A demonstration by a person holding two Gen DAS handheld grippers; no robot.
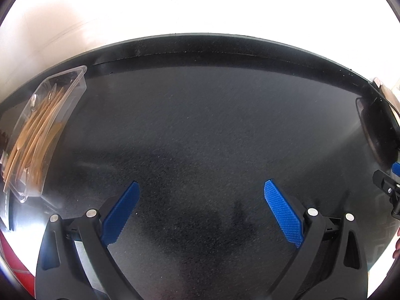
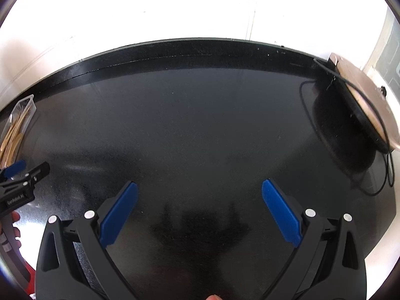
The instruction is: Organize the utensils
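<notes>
Right wrist, "GenRobot.AI" on left gripper (image 2: 15,168)

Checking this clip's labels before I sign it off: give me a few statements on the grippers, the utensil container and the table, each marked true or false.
1. The left gripper is open and holds nothing. True.
2. The right gripper is shut on a wooden spoon. False: its jaws stand apart and empty.
3. The wooden utensils lie inside the clear plastic container. True.
4. The container sits at the right edge of the black table. False: it sits at the left edge in both views.
5. A round dark object with a thin black cable stands at the table's right side. True.
</notes>
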